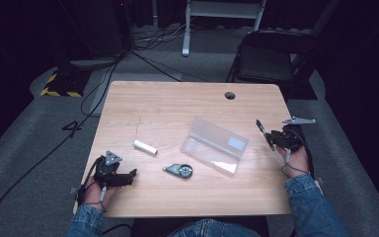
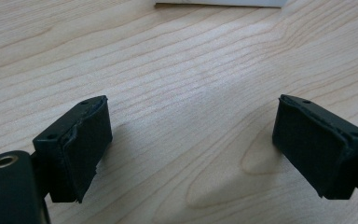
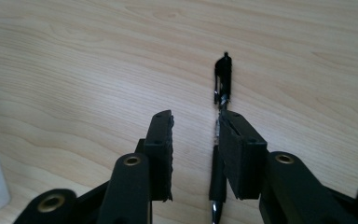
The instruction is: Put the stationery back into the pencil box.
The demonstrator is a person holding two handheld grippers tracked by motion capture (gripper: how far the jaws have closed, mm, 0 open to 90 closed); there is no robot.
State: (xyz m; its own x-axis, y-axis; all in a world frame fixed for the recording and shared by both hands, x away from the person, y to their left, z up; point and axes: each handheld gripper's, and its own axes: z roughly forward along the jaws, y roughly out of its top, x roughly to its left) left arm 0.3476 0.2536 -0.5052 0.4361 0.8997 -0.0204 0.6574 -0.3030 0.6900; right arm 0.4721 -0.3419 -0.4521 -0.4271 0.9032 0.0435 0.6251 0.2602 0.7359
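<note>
High view: clear case (image 1: 216, 145) lies open, nothing visible inside, just left of the right gripper (image 1: 269, 136), whose narrow jaws have a pen (image 3: 223, 81) against one pad; left gripper (image 2: 193, 144) gapes wide.

On the table (image 1: 143, 101), I have the pen (image 3: 222, 88) lying against my right gripper (image 1: 268, 137), the open case (image 1: 215, 145) just to its left, then the tape dispenser (image 1: 179, 170) and tube (image 1: 145, 147) nearer my left gripper (image 1: 128, 177).

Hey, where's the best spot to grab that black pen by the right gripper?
Grip the pen across its thin barrel near the middle, coming from above. It lies flat on the table, and the right gripper already has it between open jaws.
</note>
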